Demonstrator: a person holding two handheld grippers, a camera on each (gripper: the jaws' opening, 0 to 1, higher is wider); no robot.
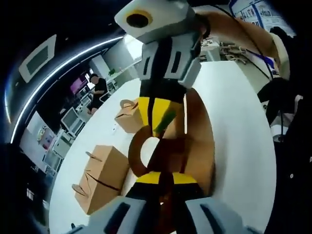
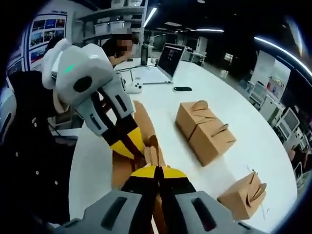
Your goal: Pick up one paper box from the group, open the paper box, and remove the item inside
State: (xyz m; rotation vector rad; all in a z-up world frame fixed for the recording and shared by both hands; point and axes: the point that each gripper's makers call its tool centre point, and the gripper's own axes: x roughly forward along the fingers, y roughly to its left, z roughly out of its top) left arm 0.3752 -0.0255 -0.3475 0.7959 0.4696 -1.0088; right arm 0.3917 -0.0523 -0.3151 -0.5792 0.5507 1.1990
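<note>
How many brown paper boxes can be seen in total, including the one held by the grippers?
3. One brown paper box is held between both grippers; a large closed box lies on the white table; a smaller box sits nearer the table edge. More may be hidden.

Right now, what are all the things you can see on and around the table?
Held box: one, brown, gripped between both grippers above the table.
Closed boxes: two, brown, on the table; a bigger one and a smaller one.
Table: one, white.
Laptop: one, open, far end of table.
Small dark thing: one, by the laptop; cannot tell what.
White thing: one, near the laptop; unclear.
Person: one, dark top, far off.
Left gripper: yellow-tipped, shut on held box.
Right gripper: yellow-tipped, shut on held box.
</note>
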